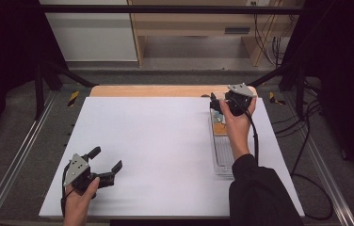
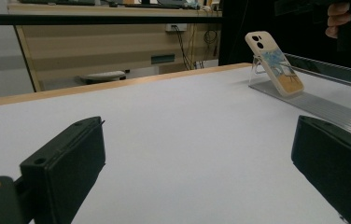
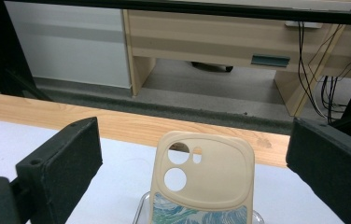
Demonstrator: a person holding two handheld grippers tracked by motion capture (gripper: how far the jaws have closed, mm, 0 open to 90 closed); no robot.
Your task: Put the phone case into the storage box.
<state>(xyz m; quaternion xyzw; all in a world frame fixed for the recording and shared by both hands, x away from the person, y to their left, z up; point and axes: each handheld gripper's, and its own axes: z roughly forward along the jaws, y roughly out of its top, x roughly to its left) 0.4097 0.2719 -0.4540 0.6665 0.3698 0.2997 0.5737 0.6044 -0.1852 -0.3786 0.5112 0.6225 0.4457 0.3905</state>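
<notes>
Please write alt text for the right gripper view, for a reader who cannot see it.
A cream phone case with camera cut-outs and a blue pattern leans on a clear stand, between the open black jaws of the right gripper.

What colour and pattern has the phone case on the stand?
The phone case is cream, with a blue-green swirl print lower down; the right gripper view shows it best.

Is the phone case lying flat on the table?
No, the phone case leans tilted on a clear stand, with its camera holes at the top.
</notes>
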